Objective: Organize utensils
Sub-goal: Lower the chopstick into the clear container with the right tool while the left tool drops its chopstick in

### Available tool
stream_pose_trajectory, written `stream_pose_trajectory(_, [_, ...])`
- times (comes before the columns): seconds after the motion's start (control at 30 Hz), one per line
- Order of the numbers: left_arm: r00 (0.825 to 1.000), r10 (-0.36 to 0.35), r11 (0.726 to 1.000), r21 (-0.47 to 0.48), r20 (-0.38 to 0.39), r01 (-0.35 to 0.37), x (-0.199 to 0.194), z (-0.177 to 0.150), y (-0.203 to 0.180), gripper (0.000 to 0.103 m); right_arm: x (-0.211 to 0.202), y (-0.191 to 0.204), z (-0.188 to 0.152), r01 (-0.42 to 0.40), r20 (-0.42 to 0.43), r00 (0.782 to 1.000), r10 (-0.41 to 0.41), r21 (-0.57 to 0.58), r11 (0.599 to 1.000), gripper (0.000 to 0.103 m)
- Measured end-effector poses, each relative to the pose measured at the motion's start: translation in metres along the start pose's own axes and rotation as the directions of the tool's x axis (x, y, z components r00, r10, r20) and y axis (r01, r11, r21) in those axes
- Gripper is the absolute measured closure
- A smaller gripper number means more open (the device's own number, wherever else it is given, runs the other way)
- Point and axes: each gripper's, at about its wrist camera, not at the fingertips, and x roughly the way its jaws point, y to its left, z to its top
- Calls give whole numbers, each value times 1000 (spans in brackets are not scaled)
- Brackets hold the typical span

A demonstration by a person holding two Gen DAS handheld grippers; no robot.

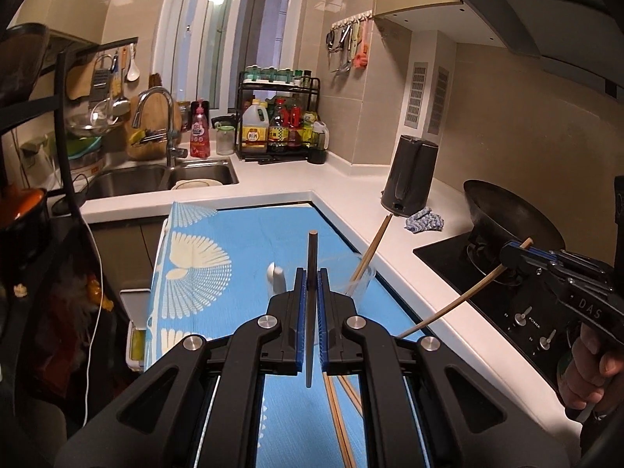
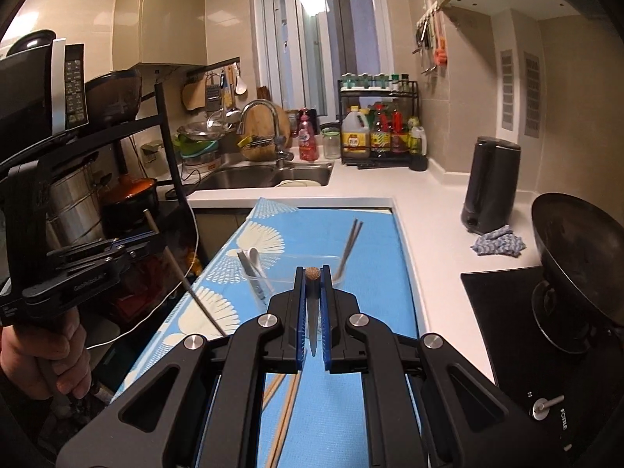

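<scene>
On the left, our left gripper (image 1: 311, 273) has its jaws pressed together on a dark chopstick (image 1: 312, 249), pinched near the middle so that one end stands up past the pads and the other hangs below them. In the right wrist view that same stick slants down toward the blue patterned cloth (image 2: 374, 273) covering the tabletop. We judge it light, stiff and smooth, so a mid-length pinch lets it pivot; a hold nearer the thick end would steady it. In the middle of the cloth stand two clear containers: a clear cup (image 2: 259, 284) holding a white spoon (image 2: 255, 255) and dark sticks, and just right of it a clear box (image 2: 312, 269) with grey chopsticks (image 2: 349, 245) leaning out at its right side. These look thin-walled and tippy, so anything dropped in should go gently. A loose wooden pair (image 2: 284, 401) lies flat on the cloth toward the near edge, hard to pinch without lifting one end. To the right, our right gripper (image 2: 312, 275) is clamped on a wooden chopstick (image 2: 312, 273), whose blunt end faces us; it too is light, rigid and a bit grippier than the dark one.
</scene>
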Motion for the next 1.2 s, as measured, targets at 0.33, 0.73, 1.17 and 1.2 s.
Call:
stream_pose_trajectory(0.33, [999, -30, 999, 25, 28, 29, 9, 66, -3, 98, 9, 3, 82, -67, -2, 998, 66, -25, 997, 96])
stream_pose_trajectory(0.73, [1000, 23, 1000, 14, 18, -23, 81, 82, 3, 98, 94, -4, 91, -27, -91, 996, 26, -18, 999, 96])
stream_pose_trajectory(1.17, [998, 55, 998, 3, -21, -55, 91, 49, 9, 79, 132, -4, 53, 113, -206, 971, -123, -58, 992, 66])
stream_pose_trajectory(1.2, [998, 58, 998, -1, -8, -58, 83, 50, 9, 80, 128, -2, 54, 116, -201, 971, -127, -62, 991, 66])
